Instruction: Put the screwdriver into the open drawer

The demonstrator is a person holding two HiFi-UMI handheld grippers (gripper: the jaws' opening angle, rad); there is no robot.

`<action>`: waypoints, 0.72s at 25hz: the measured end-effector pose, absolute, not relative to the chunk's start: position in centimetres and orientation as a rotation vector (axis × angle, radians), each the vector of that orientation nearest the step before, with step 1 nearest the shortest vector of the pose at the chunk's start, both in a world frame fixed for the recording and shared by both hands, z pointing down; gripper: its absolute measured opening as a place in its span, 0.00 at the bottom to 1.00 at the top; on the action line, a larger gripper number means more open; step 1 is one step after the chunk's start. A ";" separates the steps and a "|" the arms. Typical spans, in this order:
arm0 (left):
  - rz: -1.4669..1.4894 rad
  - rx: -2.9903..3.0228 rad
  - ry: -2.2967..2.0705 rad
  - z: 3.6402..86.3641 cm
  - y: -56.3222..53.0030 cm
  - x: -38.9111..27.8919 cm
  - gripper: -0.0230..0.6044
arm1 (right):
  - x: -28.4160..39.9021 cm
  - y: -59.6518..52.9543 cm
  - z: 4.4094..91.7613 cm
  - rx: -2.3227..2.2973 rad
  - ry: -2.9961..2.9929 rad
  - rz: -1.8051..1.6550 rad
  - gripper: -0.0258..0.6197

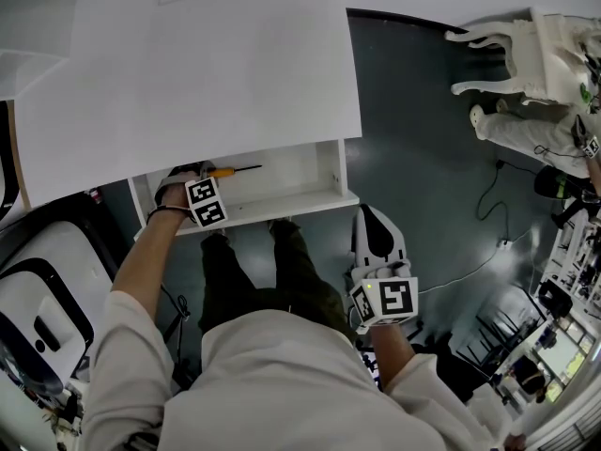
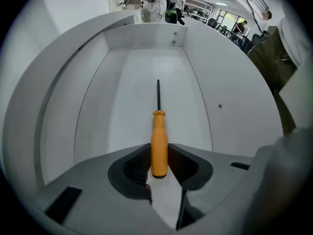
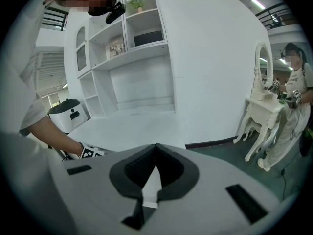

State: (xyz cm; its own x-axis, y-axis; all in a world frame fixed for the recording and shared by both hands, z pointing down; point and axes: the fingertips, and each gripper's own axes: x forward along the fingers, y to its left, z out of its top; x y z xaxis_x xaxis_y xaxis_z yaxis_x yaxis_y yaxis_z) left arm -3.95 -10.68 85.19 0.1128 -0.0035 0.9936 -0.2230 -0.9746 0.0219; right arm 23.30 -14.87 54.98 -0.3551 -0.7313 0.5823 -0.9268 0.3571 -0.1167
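The screwdriver (image 2: 159, 141) has an orange handle and a thin dark shaft. It points along the inside of the open white drawer (image 2: 220, 82), low over its floor. My left gripper (image 2: 159, 151) is shut on the handle's rear end. In the head view the left gripper (image 1: 200, 172) reaches into the drawer (image 1: 282, 200) at its left end, with the screwdriver (image 1: 232, 170) sticking out to the right. My right gripper (image 1: 374, 216) hangs beside the drawer's right front corner, over the dark floor. Its jaws (image 3: 156, 151) are shut, with nothing between them.
The white desk top (image 1: 188, 64) overhangs the drawer. A white appliance (image 1: 38, 289) stands at the left. At the far right are a white dressing table (image 1: 526, 45), another person (image 1: 526, 130) and a cable (image 1: 488, 195) on the floor.
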 end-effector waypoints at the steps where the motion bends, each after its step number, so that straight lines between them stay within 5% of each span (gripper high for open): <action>1: 1.975 2.212 -0.231 85.2 -10.7 -4.0 0.21 | 23.3 -14.9 55.0 1.443 -2.192 0.607 0.05; 18: 1.947 2.210 -0.312 84.3 -10.8 -4.3 0.23 | 22.6 -14.6 54.3 1.427 -2.221 0.588 0.05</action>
State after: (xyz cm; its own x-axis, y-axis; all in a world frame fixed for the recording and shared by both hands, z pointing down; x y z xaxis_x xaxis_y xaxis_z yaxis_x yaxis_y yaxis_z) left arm -4.34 -10.79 84.32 0.1204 -0.0384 0.9920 -0.2736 -0.9618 -0.0040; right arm 22.61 -14.65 54.32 -0.3751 -0.7338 0.5664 -0.9179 0.3792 -0.1166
